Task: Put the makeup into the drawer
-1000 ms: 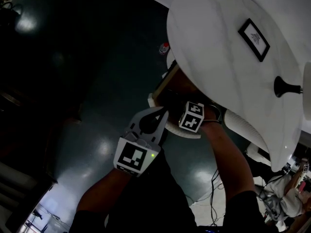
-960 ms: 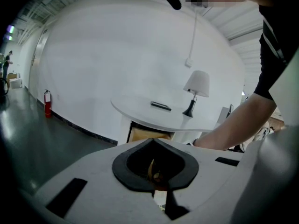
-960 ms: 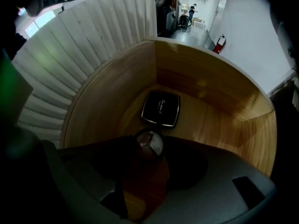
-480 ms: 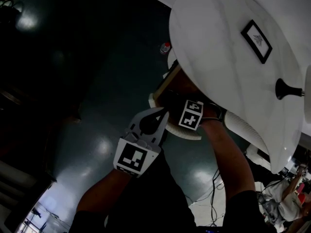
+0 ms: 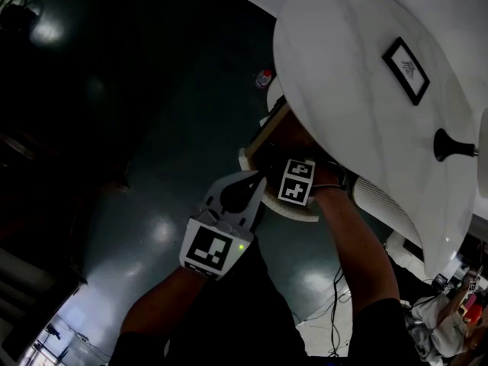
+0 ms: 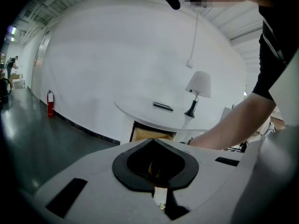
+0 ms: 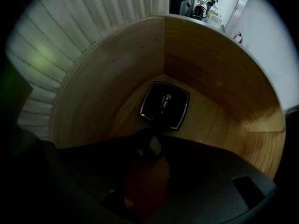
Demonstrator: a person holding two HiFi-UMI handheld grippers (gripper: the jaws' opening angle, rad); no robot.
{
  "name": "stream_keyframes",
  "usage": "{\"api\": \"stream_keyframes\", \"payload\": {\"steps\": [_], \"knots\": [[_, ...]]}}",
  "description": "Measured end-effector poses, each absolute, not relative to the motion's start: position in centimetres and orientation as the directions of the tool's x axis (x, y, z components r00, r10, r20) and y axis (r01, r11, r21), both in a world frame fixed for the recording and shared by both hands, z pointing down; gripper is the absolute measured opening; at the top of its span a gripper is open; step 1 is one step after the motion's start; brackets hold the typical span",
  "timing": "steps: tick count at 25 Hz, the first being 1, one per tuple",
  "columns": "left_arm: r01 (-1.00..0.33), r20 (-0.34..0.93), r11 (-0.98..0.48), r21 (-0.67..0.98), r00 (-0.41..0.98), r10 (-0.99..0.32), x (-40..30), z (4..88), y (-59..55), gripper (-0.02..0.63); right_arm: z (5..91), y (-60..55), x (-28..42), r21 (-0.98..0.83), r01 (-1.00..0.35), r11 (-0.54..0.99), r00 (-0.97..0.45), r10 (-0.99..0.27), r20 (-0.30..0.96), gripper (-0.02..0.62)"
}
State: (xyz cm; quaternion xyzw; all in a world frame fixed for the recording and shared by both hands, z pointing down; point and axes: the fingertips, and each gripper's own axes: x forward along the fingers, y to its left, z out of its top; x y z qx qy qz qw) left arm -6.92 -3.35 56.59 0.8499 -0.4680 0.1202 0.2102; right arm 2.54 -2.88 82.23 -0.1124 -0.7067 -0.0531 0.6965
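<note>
Dark, glossy flooring (image 5: 152,128) surrounds a white round desk (image 5: 351,90). We take the open wooden drawer (image 7: 93,92) under the desk's top as our reference.

The makeup compact (image 7: 164,105), black and square with a light edge, lies flat on the drawer's floor, near one inner corner and clear of the walls.

The right gripper (image 7: 148,148) points down into the drawer from above. Its fingers stand apart with nothing between them, and the compact lies beyond their tips, apart from them.

The left gripper (image 5: 258,178) sits just outside the drawer, beside its front edge. Its fingers meet at the tips and hold nothing.

A black lamp base (image 5: 451,145) and a black-framed card (image 5: 406,69) rest on the desk, well apart from the drawer.
</note>
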Motion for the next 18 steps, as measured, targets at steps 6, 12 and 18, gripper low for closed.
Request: {"api": "stream_keyframes", "payload": {"steps": [6,12,18], "knots": [[-0.854,0.395,-0.461,0.242,0.521,-0.757,-7.8,56.1,-2.9,0.011,81.6,-3.0,2.5,-0.078,0.196,0.977,-0.034,0.086,0.996,0.221],[-0.85,0.399,-0.467,0.243,0.526,-0.751,-7.7,55.6,-2.4,0.009,80.5,-3.3,3.1,-0.034,0.146,0.989,-0.083,0.047,0.995,0.221],[-0.847,0.386,-0.476,0.237,0.531,-0.754,-8.1,53.3,-1.9,0.01,76.8,-3.8,1.9,0.061,0.038,0.997,-0.202,-0.052,0.978,0.221]]}}
